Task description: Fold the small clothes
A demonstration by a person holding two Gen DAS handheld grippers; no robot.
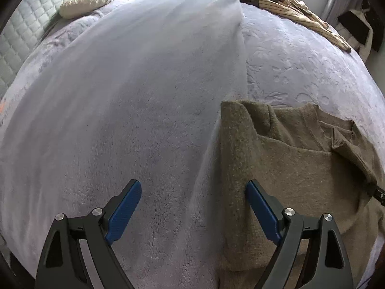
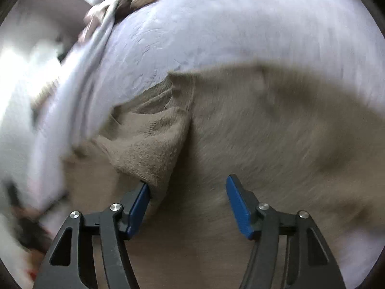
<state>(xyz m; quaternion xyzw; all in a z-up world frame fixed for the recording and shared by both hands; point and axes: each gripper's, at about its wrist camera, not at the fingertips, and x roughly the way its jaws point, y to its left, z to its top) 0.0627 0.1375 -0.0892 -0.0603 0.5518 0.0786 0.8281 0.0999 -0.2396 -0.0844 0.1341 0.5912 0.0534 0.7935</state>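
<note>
Both grippers open | sweater point(image 1: 288, 168) folded | R view blurred

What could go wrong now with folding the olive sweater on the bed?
1. Both grippers are open: the left gripper holds nothing, and a fold of the olive sweater drapes over one finger of the right gripper, unclamped. It may slip off.
2. The left gripper straddles the sweater's edge and the loose lilac fleece blanket; closing could pinch both.
3. The right wrist view is motion-blurred, so a fast move might disturb the partly folded sleeve.
</note>
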